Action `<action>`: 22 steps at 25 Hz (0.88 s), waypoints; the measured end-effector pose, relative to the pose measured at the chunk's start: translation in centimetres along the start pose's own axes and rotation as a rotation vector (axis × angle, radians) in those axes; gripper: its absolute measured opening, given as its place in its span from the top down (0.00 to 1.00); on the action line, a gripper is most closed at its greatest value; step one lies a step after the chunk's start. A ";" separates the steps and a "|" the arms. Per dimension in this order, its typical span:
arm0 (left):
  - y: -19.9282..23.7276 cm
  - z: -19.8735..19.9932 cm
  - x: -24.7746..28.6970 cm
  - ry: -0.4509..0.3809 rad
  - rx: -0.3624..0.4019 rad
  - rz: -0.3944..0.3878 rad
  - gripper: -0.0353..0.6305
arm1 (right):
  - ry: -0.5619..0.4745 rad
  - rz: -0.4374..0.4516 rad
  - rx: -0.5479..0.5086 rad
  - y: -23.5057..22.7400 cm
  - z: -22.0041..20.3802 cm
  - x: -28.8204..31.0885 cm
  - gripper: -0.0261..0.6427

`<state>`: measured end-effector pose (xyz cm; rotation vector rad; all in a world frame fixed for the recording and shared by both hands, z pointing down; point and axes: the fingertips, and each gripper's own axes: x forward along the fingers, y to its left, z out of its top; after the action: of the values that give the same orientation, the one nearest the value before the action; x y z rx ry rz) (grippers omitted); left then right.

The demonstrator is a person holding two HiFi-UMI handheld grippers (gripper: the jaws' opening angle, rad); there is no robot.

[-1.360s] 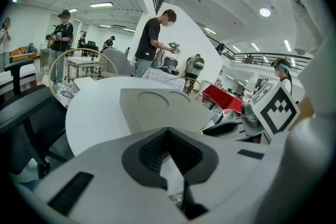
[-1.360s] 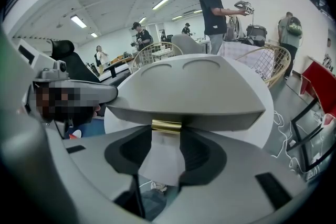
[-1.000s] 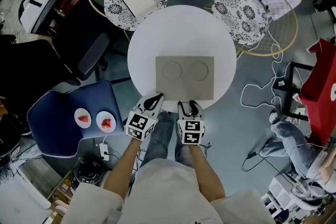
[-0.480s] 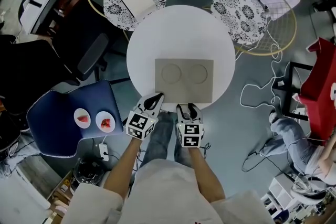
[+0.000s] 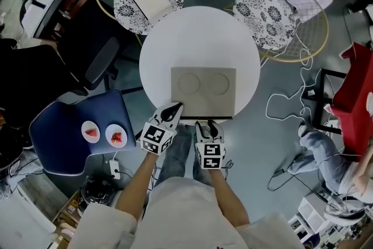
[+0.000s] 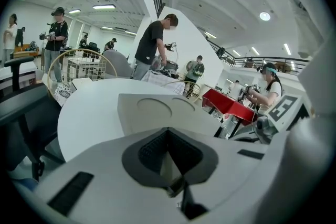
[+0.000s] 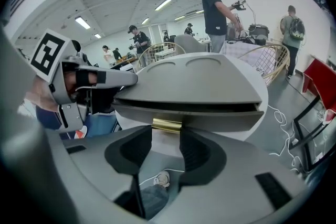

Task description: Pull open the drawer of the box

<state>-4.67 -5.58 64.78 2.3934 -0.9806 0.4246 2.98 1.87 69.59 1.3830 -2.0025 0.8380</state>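
free: bare table [image 5: 157, 61] left, right, behind box [image 5: 204, 90] | blocked: drawer [image 7: 220, 122] front, left gripper [image 5: 172, 109] and right gripper [image 5: 208, 125] crowd it

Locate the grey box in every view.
Head view: grey box at centre, on the round white table.
Left gripper view: grey box at centre, just above the jaws.
Right gripper view: grey box across the middle.
Shared landmark: the round white table.

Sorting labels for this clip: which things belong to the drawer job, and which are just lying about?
Job: box; its drawer; brass handle; right hand-held gripper; left hand-held gripper.
Lying about: patterned chairs; two plates; blue seat.
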 end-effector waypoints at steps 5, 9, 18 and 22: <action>0.2 -0.1 0.0 0.001 -0.002 -0.005 0.93 | 0.004 -0.003 0.004 0.4 -0.9 -0.5 0.69; 0.2 0.0 0.0 0.011 -0.002 -0.011 0.93 | 0.014 -0.003 0.005 0.8 -1.8 -1.1 0.69; 0.2 0.2 0.2 0.022 0.003 -0.019 0.93 | 0.037 -0.010 0.016 1.4 -3.5 -2.5 0.69; 0.3 0.3 0.3 0.021 0.004 -0.019 0.93 | 0.040 -0.010 0.024 1.7 -4.0 -2.7 0.69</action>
<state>-4.64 -6.06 64.73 2.3948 -0.9483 0.4441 2.60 6.99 69.87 1.3780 -1.9595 0.8810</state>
